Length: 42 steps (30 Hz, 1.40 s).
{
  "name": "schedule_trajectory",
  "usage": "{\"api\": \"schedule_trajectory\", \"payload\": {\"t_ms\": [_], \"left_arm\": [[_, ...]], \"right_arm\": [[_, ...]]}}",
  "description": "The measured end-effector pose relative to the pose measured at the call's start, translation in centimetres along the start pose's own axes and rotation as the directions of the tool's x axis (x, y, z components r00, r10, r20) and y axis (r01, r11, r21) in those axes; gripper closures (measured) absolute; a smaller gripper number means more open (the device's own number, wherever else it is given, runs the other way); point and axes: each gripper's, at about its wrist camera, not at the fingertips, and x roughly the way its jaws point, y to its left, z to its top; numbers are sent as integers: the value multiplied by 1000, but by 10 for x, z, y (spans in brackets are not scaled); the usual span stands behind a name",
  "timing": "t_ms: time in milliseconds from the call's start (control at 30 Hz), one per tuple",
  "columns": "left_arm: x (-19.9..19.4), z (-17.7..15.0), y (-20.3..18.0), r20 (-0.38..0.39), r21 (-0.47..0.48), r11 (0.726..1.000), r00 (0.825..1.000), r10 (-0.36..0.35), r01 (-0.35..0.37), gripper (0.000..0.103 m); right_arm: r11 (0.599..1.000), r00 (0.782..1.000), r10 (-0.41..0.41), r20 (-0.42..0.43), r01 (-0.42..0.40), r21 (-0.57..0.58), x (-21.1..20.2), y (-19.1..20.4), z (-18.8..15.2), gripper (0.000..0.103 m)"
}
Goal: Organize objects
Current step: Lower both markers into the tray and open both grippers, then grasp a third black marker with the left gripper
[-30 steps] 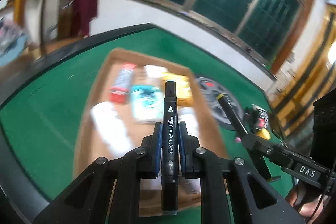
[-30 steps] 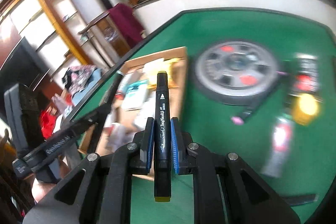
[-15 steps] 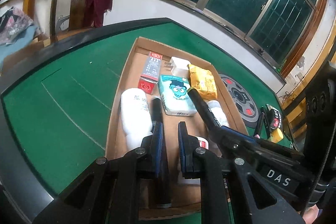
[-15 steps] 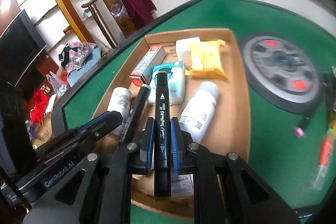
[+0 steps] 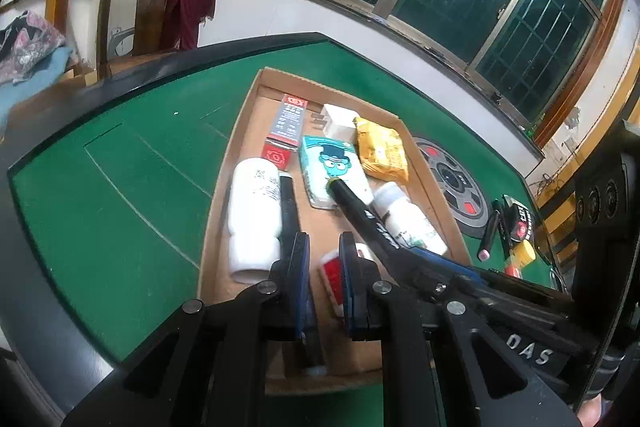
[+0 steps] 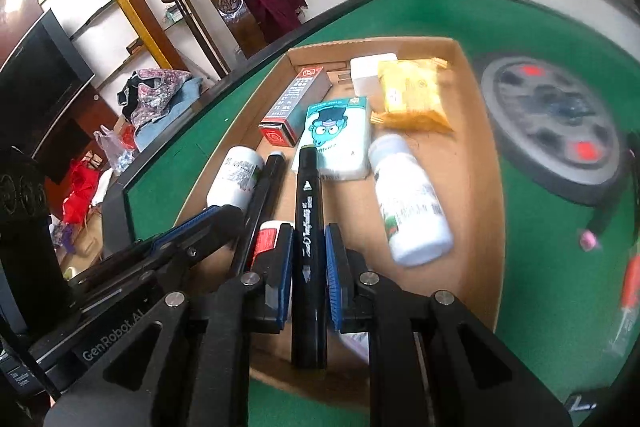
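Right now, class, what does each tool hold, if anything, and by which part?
The right tool grips a black marker pen around the lower half of its barrel. The left tool is open and holds nothing.

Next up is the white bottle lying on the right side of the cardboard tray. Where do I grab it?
Grip the white bottle across its wide labelled body, coming straight down from above. It lies on its side, cap pointing to the tray's far end, with bare cardboard on both flanks for the fingers.
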Motion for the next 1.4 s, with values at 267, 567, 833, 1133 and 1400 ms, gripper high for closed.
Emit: {"api": "schedule_trajectory", "payload": {"t_ms": [267,567,833,1133,1400], "left_arm": [[-16,-2,-32,12,37,999,1000,0,-1,91],[-20,-27,-123,-85,249,954,985,-150,167,91],[32,-102,-255,-342,627,690,923,-173,362,84],[55,-130,-308,-346,798,505,936,-62,329,84],[79,-124,-318,-420,751,542,906,-49,377,78]], "right_arm": [[998,995,63,80,-65,22,-48,-19,-9,75],[990,987,48,156,-67,120,-124,-107,-34,74],[916,961,-7,275,-104,388,-190,-229,-67,65],[843,940,52,338,-222,489,-202,-254,-69,61],[821,934,26,356,-223,525,-205,-265,-77,61]]}}
